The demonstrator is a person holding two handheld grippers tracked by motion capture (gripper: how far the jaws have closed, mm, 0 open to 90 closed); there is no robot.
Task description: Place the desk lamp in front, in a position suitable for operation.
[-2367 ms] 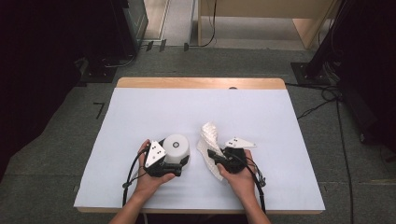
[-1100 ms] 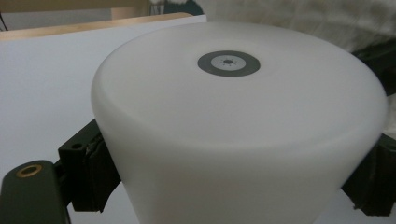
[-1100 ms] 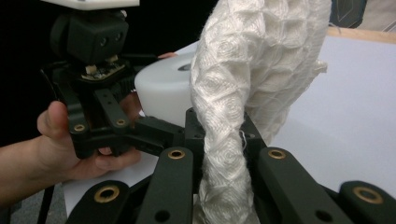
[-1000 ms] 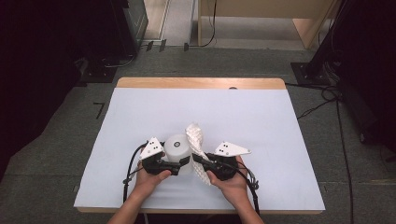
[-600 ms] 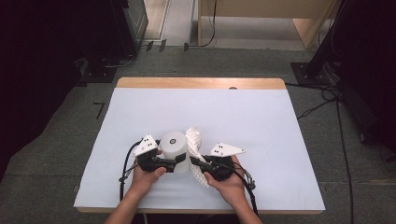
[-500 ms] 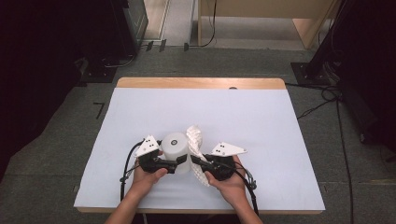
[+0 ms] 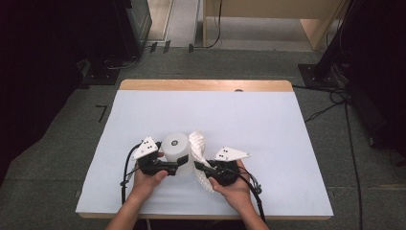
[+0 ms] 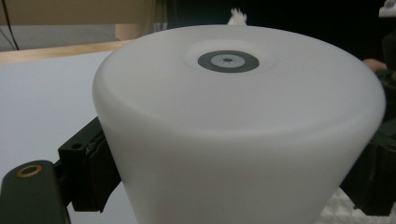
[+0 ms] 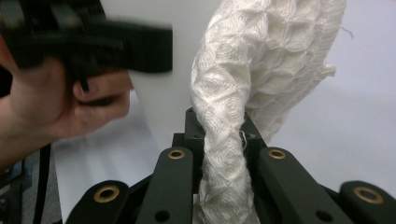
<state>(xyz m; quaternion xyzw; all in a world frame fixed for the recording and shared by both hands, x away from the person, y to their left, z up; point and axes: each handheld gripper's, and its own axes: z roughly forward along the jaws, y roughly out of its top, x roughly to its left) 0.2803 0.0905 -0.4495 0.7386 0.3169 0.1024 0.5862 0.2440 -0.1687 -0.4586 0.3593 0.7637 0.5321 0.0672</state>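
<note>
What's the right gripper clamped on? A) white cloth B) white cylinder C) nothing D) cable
A: in the right gripper view the right gripper has its jaws shut on the white cloth, which rises between them; the white cylinder sits in the left gripper.

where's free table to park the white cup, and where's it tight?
Free: the table is bare behind the white cup up to its far wooden edge, plus the whole right side past the right gripper. Tight: near middle, where left gripper, cup and white cloth bunch together.
</note>
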